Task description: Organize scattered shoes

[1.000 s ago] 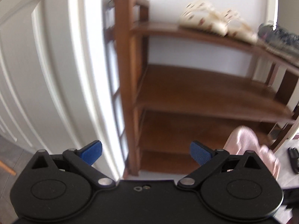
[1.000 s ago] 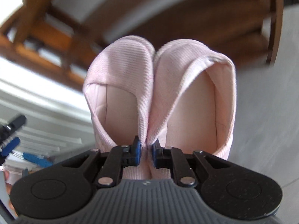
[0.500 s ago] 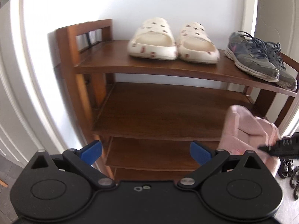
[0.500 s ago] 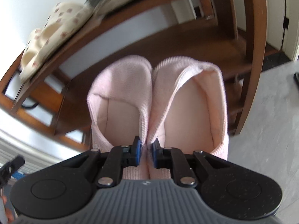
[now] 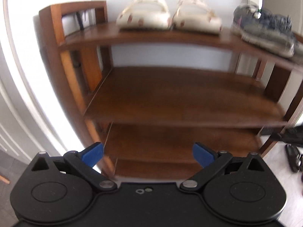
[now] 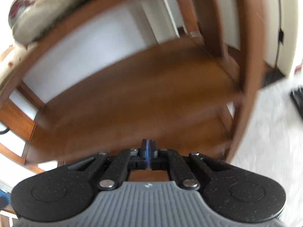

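Jaws on the left gripper (image 5: pixel 148 154) stand wide apart, blue pads (image 5: pixel 92 154) well clear of each other, nothing between them. Jaws on the right gripper (image 6: pixel 148 147) are clenched flat together and empty, no shoe in the pinch.

Both views face the wooden shoe rack (image 5: pixel 170 98). In the left wrist view, a cream slipper pair (image 5: pixel 144 19) sits upper centre on the top shelf, toes out. The grey sneakers (image 5: pixel 265 32) are on the same shelf at the upper right. The middle shelf and the lower one below it look bare (blur is heavy, so small items could be missed). A dark shoe pair (image 5: pixel 293 157) lies on the floor (image 5: pixel 284 176) at the lower right edge, just beside the rack's right leg. The right wrist view shows the middle shelf (image 6: pixel 132 98) filling the centre, with a sneaker toe (image 6: pixel 37 15) at the upper left.

Step in hand, as judged: between shoes, neither gripper carries anything, rack partly filled.

Next move likely calls for swinging toward the dark pair on the floor. The right jaws would have to release first, then drop low and straddle the shoes' inner edges or heels. Free space on the middle shelf looks like the obvious drop spot.
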Demonstrator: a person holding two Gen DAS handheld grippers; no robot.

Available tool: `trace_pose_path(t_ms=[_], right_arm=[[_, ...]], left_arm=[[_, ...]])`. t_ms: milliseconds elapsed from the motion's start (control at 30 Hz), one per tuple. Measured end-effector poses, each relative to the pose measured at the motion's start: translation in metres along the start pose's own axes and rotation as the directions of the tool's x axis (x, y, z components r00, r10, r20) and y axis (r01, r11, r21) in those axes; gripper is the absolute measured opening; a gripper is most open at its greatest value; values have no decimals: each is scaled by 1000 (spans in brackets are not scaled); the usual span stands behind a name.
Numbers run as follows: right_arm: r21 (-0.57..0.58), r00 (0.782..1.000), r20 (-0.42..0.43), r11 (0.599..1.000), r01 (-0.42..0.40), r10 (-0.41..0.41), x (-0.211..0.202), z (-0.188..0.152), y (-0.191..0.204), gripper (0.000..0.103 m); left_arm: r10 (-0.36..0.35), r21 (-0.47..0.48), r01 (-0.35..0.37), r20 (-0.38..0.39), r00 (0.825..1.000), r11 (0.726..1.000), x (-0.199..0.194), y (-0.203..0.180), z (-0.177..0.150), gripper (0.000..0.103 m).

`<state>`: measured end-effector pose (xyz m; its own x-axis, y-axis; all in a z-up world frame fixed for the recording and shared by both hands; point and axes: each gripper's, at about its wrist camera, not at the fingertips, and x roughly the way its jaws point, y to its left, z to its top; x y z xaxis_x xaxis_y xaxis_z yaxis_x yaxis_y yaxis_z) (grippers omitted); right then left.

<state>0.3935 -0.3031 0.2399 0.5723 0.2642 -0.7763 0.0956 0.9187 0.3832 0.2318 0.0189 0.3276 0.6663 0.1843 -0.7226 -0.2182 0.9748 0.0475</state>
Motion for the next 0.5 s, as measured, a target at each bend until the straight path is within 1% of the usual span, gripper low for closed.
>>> trace_pose_path(t_ms=[67, 133, 167, 233, 267, 300, 333, 400, 433, 500], right_arm=[[15, 997, -76, 1000, 23, -22, 4, -30, -15, 7], [38, 984, -170, 998, 57, -50, 14, -66, -34, 8], [39, 966, -251, 996, 80, -67, 25, -93, -45, 8], [3, 936, -337, 995, 105, -98, 45, -128, -54, 15], [-22, 922, -370, 993, 117, -117, 56, -143, -58, 32], [-45, 908, -398, 991, 127, -134, 65, -158, -62, 56], [-58, 902, -410, 991, 123, -135, 71, -169, -67, 60], [-72, 894, -437, 994, 77, -101, 101, -204, -71, 60], [-69, 892, -445, 996, 55, -80, 111, -213, -73, 60], [-53, 884, -467, 999, -7, -19, 148, -236, -78, 61]], left_arm=[[9, 2, -9, -23, 1000, 1000, 6, 4, -11, 101], [12, 5, -12, -40, 999, 1000, 12, 6, -23, 101], [8, 9, -8, -49, 999, 1000, 17, 7, -32, 101], [-13, 17, 14, -65, 998, 1000, 28, 6, -52, 101], [-26, 21, 28, -73, 997, 999, 34, 5, -62, 101], [-38, 25, 41, -80, 996, 999, 39, 4, -72, 101], [-51, 29, 53, -81, 995, 998, 44, 4, -80, 101], [-84, 48, 89, -85, 993, 995, 59, 3, -106, 101], [-96, 59, 101, -88, 992, 993, 66, 2, -117, 101], [-124, 92, 133, -100, 987, 987, 88, 2, -150, 101]])
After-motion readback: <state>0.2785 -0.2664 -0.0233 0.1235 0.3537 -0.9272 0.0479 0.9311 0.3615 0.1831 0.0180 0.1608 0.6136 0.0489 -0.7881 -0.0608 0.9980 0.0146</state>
